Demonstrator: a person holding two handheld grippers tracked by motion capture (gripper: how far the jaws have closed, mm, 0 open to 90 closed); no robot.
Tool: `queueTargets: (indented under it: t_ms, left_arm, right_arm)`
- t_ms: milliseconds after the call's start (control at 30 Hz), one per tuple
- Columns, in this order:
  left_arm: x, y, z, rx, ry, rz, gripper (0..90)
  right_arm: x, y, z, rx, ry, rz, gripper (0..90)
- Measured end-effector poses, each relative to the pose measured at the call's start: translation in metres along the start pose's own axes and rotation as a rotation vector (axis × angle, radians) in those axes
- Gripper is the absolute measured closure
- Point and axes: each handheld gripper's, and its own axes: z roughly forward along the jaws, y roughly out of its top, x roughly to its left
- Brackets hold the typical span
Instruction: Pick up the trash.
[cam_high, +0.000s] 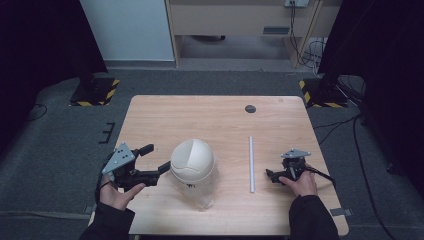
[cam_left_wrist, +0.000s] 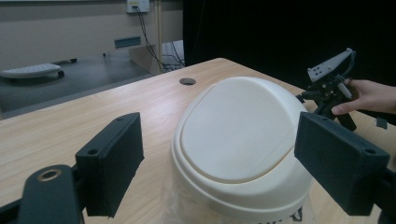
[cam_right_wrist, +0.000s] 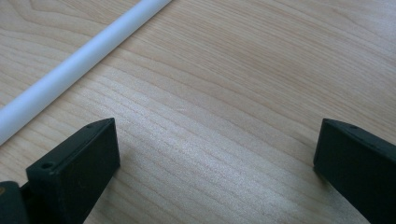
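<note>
Left gripper (cam_high: 156, 159) fingers wide beside white dome lid (cam_high: 192, 160); right gripper (cam_right_wrist: 217, 163) fingers wide, empty

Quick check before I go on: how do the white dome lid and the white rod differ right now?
The dome lid is broad and rounded; the rod is thin and straight. The lid sits on a clear plastic piece; the rod lies flat on the bare table. The lid lies just ahead of the open left gripper; the rod lies off to the side of the open right gripper. Both are off-white and ungripped.
</note>
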Motion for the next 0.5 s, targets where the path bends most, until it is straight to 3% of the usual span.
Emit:
queueTargets:
  t_ms: [500]
  left_arm:
    - [-0.016,-0.014,0.026,0.080,-0.057,0.022,15.4]
  right_arm:
    - [0.000,0.000,0.000,0.000,-0.001,0.000,0.7]
